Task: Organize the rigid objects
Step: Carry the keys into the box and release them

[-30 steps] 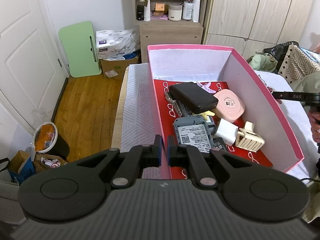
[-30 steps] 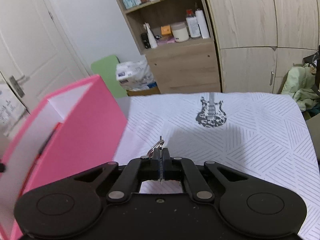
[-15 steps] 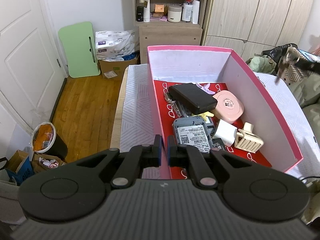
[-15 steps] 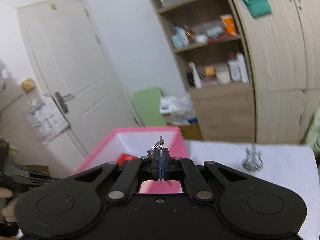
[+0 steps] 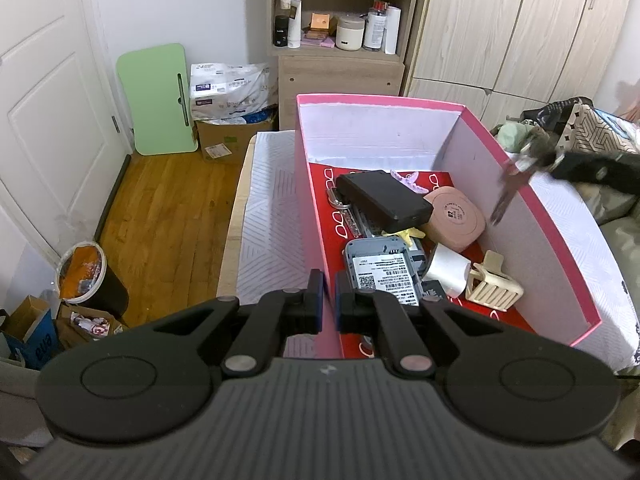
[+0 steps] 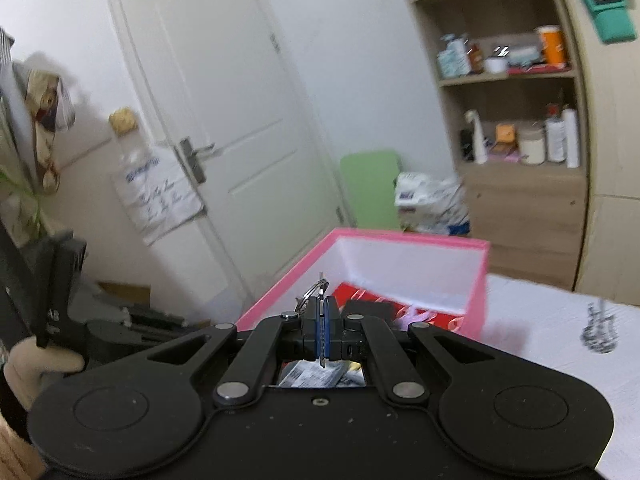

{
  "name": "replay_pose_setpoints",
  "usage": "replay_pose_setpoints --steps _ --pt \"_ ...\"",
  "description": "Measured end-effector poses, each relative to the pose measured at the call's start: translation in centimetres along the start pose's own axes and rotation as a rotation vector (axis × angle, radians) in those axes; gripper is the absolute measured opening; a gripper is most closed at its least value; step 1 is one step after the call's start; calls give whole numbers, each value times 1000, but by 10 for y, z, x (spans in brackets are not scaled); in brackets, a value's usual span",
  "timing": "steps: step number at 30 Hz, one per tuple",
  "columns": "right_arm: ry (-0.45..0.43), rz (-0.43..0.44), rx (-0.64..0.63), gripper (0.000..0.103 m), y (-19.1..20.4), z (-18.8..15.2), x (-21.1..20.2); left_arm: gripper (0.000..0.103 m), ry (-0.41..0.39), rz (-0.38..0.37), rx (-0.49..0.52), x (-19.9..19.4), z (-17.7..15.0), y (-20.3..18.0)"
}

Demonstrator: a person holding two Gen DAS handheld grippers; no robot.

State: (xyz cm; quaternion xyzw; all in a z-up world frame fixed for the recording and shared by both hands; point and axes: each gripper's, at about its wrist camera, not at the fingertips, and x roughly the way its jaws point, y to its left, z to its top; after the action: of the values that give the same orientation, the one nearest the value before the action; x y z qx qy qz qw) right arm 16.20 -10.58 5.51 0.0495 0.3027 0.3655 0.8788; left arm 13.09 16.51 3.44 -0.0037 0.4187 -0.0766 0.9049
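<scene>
A bunch of keys (image 5: 524, 168) hangs over the right wall of a pink box (image 5: 560, 240), pinched in the right gripper (image 6: 322, 334), whose blue pads (image 6: 330, 334) are pressed together on a flat key blade with the key ring (image 6: 316, 290) standing above them. Seen from the left wrist, that gripper (image 5: 558, 162) reaches in from the right edge and the blurred keys dangle just inside the box rim. The left gripper (image 5: 328, 306) sits at the box's near left corner, its jaws drawn close with the thin pink wall running up between them; whether the pads touch the wall cannot be told. Inside the box, on its red floor, lie a black case (image 5: 384, 200), a round pink compact (image 5: 454, 222), a grey device with a printed label (image 5: 380, 268), a white block (image 5: 448, 272) and a cream hair claw (image 5: 494, 284). The case leans across other things at the far end; the claw lies near the right wall, directly below the keys' side. The box stands on a white patterned cloth (image 5: 268, 220) covering a table.
</scene>
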Motion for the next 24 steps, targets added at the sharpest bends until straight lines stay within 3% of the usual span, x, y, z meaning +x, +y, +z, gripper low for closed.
replay_pose_setpoints --steps 6,11,19,24 --pt "121 50 8 4 15 -8 40 5 -6 -8 -9 0 -2 3" --pt "185 30 -16 5 23 -14 69 5 -1 -11 -4 1 0 3" --pt "123 12 55 22 16 -10 52 5 -2 -31 -21 2 1 7" --pt "68 -37 65 25 10 -11 19 6 6 -34 -12 4 2 7"
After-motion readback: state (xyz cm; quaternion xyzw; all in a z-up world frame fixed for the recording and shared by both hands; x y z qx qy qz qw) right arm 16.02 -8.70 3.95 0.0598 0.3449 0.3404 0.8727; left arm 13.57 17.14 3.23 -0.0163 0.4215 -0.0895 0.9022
